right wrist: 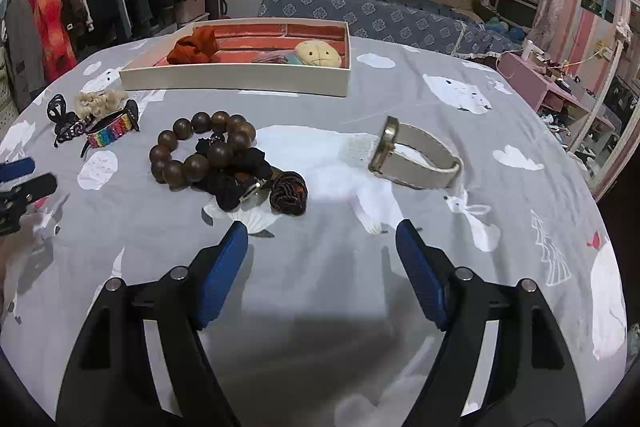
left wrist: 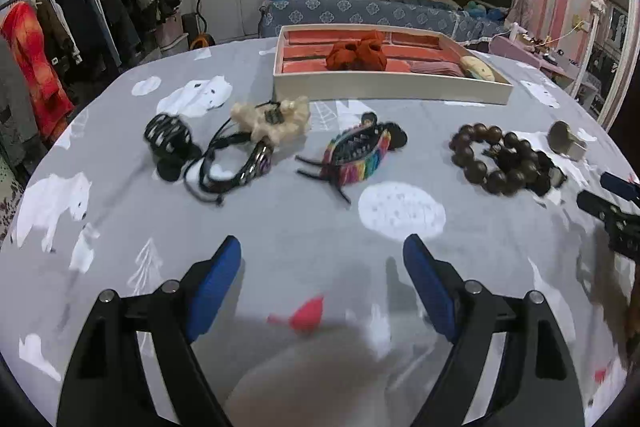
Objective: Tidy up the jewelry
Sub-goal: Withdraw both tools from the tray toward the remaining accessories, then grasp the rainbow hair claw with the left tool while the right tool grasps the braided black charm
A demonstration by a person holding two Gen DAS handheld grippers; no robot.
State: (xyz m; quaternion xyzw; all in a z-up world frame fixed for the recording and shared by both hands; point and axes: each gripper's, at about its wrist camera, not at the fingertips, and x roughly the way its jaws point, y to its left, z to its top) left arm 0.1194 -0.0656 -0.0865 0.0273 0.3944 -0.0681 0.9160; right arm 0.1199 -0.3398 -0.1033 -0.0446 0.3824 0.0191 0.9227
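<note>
Both claws hang spread and empty over the polar-bear sheet on the bench: the left claw (left wrist: 322, 255) faces the rainbow hair claw clip (left wrist: 356, 155), while the right claw (right wrist: 322, 241) sits just short of the black scrunchie (right wrist: 240, 179) tangled against the wooden bead bracelet (right wrist: 200, 147). The white tray (right wrist: 236, 81) with orange lining waits beyond, already holding an orange scrunchie (right wrist: 194, 45). I'd lower the right claw squarely over the scrunchie alone, pinching it clear of the beads before lifting towards a free compartment.

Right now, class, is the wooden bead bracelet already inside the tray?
No, the wooden bead bracelet lies on the bedsheet, in front of the tray.
</note>
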